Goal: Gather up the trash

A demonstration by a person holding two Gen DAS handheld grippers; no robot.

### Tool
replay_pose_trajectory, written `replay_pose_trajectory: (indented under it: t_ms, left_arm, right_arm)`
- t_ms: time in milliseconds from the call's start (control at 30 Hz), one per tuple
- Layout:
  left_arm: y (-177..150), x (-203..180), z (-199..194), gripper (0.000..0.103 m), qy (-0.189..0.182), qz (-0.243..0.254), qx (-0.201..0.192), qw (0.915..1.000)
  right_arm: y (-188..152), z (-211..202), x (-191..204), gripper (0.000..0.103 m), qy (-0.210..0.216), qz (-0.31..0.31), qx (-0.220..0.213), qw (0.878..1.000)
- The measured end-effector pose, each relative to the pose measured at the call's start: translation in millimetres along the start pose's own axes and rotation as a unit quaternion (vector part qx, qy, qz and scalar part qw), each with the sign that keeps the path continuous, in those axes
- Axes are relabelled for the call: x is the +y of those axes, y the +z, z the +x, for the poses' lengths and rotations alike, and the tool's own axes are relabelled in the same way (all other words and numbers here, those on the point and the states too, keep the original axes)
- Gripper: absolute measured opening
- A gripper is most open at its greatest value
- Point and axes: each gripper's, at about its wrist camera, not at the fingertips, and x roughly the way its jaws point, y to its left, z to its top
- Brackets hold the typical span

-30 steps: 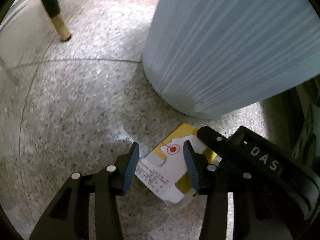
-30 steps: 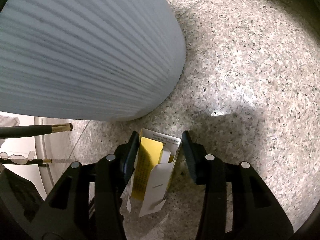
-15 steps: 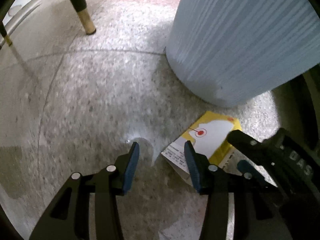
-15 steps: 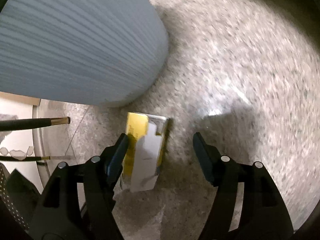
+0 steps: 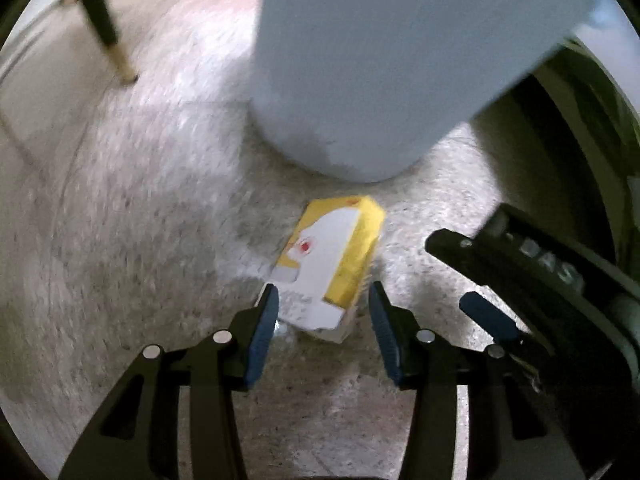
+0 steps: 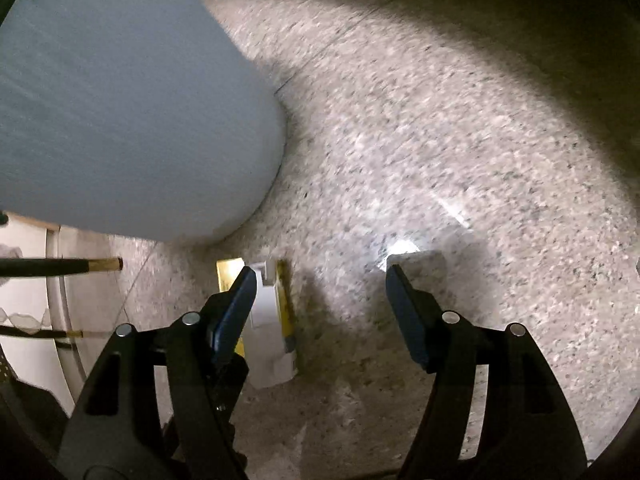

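Since the earlier frame, both cameras have swung and the yellow-and-white carton [image 5: 332,268] now sits ahead of the left gripper [image 5: 322,322], its near end between the spread jaws but not clamped. It lies flat on the speckled floor [image 5: 140,208], just in front of the pale blue bin [image 5: 380,60]. In the right wrist view the right gripper [image 6: 320,300] has its jaws wide apart and grips nothing; the carton [image 6: 268,332] lies beside its left finger. A dark furniture leg [image 5: 104,20] stands beyond.
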Motion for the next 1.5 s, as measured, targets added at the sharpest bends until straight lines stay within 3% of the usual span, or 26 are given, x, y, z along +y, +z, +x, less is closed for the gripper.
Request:
replay_pose_trajectory:
  t_ms: [67, 333, 767, 1067, 1400, 1467, 1500]
  left_arm:
    - [-2.1, -11.6, 6.3, 0.047, 0.010, 0.050, 0.011, 0.9986]
    - [2.4, -10.4, 33.8, 0.047, 0.034, 0.106, 0.012, 0.9937]
    - [32.8, 13.9, 42.8, 0.038, -0.007, 0.111, -0.005, 0.9938]
    - [33.8, 23.2, 38.2, 0.036, -0.031, 0.125, -0.005, 0.9916]
    - [38.7, 35.2, 37.0, 0.036, -0.040, 0.150, -0.009, 0.9879]
    - [41.1, 35.9, 38.5, 0.036, -0.043, 0.154, -0.008, 0.9871]
    - [41.5, 36.6, 38.8, 0.036, -0.043, 0.157, -0.008, 0.9866]
  right_arm:
    - [0.6, -4.6, 1.4, 0.067, -0.007, -0.012, -0.008, 1.000]
    - [-4.9, 8.5, 10.1, 0.068, -0.008, -0.016, 0.001, 1.000]
    - [-3.7, 30.3, 29.8, 0.069, 0.039, -0.024, 0.013, 0.999]
    - [-1.1, 42.3, 59.9, 0.072, 0.079, -0.034, 0.023, 0.996]
    - [-7.3, 78.5, 86.3, 0.072, 0.094, -0.046, 0.083, 0.991]
    - [-10.7, 85.9, 90.5, 0.069, 0.105, -0.050, 0.099, 0.988]
    - [-13.1, 88.7, 92.3, 0.060, 0.110, -0.051, 0.105, 0.987]
